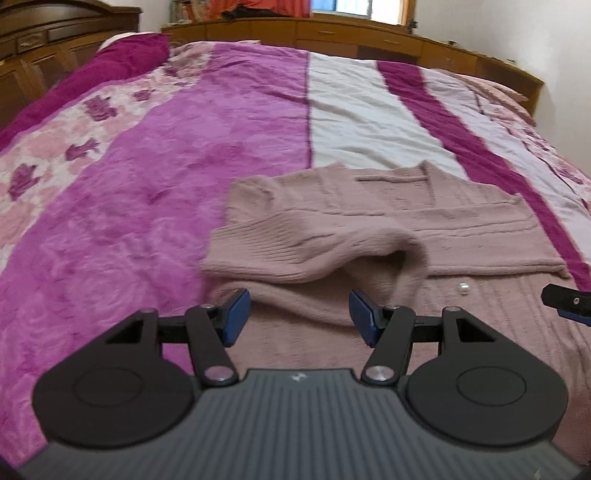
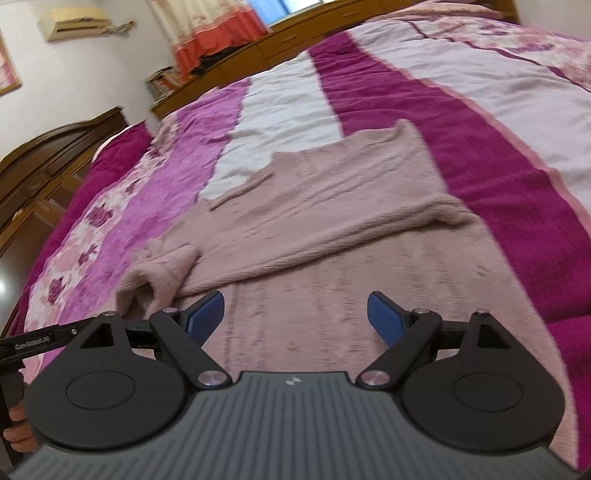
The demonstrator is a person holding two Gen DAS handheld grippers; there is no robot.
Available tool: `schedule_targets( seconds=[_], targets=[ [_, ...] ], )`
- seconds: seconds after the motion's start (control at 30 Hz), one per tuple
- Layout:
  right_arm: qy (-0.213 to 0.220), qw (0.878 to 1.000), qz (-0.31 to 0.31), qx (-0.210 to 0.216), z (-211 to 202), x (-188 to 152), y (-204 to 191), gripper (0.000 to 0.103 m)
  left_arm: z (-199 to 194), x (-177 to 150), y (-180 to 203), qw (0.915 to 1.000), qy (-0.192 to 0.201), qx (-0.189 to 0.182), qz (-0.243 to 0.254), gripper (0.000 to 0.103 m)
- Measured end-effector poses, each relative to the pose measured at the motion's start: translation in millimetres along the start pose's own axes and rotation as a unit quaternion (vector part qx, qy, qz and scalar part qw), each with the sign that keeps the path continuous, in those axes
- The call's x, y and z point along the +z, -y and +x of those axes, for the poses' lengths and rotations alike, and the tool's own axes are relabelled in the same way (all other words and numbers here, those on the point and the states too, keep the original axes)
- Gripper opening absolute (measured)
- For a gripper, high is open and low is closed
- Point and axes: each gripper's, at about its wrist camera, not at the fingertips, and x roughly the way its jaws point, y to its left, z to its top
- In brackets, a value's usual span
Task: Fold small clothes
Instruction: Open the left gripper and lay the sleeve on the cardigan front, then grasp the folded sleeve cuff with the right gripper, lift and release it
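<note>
Lying flat on the bed (image 1: pixel 184 184) is a dusty-pink knitted sweater (image 1: pixel 461 221), spread across the magenta, white and floral bedspread, with its upper part folded down over the lower body and a ribbed sleeve (image 1: pixel 314 243) draped over the near left edge.

In the left wrist view, the left gripper (image 1: pixel 299 314) is hovering just above that sleeve, its blue fingers (image 1: pixel 234 314) standing apart and released, gripping nothing; knit is showing between them but neither pad is pressing on it. This view alone is showing a small pale button-like object (image 1: pixel 463 288) sitting on the sweater to the right, and a dark tip of the right gripper (image 1: pixel 567 301) coming in at the right edge. It is also showing the wooden cabinets along the far side of the bed and a window above them.

In the right wrist view, the right gripper (image 2: pixel 295 317) is hanging over the near, lower part of the sweater (image 2: pixel 332 206), its fingers (image 2: pixel 384 319) spread wide and released, holding nothing. Only this view is taking in the sweater's far right corner reaching onto the dark magenta stripe, the left gripper's black body (image 2: pixel 33 341) at the left edge with a person's hand (image 2: pixel 16 424) gripping its handle, an air conditioner (image 2: pixel 75 22) on the wall, and an orange-and-white curtain.
</note>
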Motion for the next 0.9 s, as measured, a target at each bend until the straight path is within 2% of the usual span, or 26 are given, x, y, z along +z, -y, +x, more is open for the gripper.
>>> schedule_targets(
  seconds=[0.27,0.4,0.67,0.87,0.9],
  targets=[
    [-0.031,0.995,-0.077,0.053,24.0,10.7,-58.4,0.089,-1.4,-6.5,-34.9,0.9987,-0.009,0.034,-0.037,0.061],
    [-0.057,0.993,-0.059,0.083,46.8,22.2,-74.3,0.089,4.2,-10.4,-41.0,0.9983,-0.020,0.038,-0.039,0.061],
    [-0.084,0.989,-0.055,0.105,97.6,57.7,-106.5,0.089,15.4,-14.8,-40.4,0.9981,-0.028,0.043,-0.032,0.061],
    [-0.140,0.984,-0.032,0.104,145.8,65.1,-118.4,0.086,24.3,-14.9,-41.6,0.9980,-0.032,0.045,-0.029,0.061],
    [-0.149,0.983,-0.027,0.105,151.2,64.7,-119.2,0.083,25.9,-15.1,-42.1,0.9980,-0.033,0.046,-0.029,0.061]
  ],
)
